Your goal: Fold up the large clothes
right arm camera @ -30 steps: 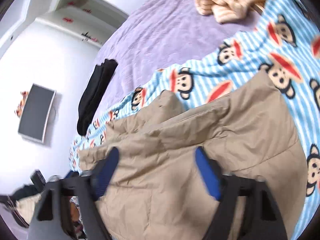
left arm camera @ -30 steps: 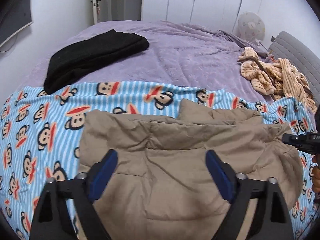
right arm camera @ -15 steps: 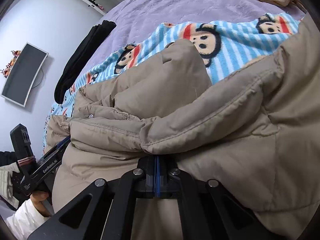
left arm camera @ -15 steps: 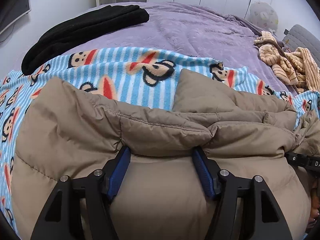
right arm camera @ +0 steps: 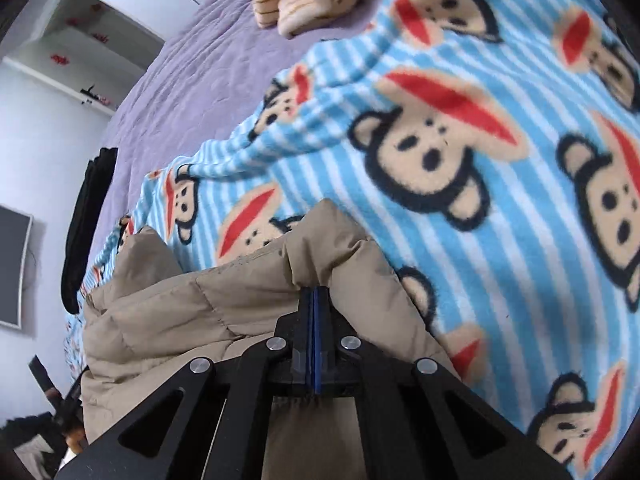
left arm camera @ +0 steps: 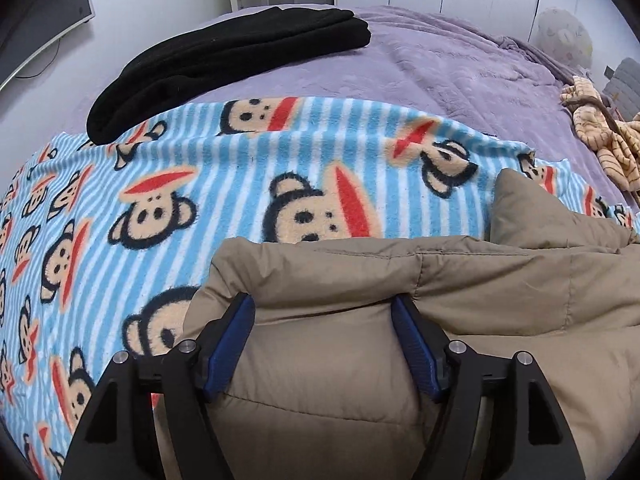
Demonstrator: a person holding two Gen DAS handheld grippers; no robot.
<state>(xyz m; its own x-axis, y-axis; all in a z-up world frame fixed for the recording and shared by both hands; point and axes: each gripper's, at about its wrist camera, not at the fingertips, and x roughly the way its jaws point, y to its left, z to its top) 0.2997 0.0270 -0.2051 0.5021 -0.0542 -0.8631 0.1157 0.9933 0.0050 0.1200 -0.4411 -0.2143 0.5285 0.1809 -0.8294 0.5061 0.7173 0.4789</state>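
- Left wrist view: since half a second ago the left gripper [left arm camera: 323, 312] has slid toward the left end of the tan padded jacket [left arm camera: 460, 280]; more of the monkey-print blanket [left arm camera: 120, 184] now shows ahead. Its blue fingers [left arm camera: 232, 340] stand apart, straddling a thick rolled edge of the jacket without pinching it.
- The jacket lies bunched on the blanket, on the purple bed [left arm camera: 440, 72]; a folded black garment [left arm camera: 224, 52] sits well beyond.
- Right wrist view: the right gripper [right arm camera: 315, 304] stays clamped, fingers together on a pinch of the jacket [right arm camera: 224, 296] edge, which tents up around the tips.
- My read: this is the grasping step before a fold. Next, the left fingers need to close on that edge, then both hands lift and carry it over together.
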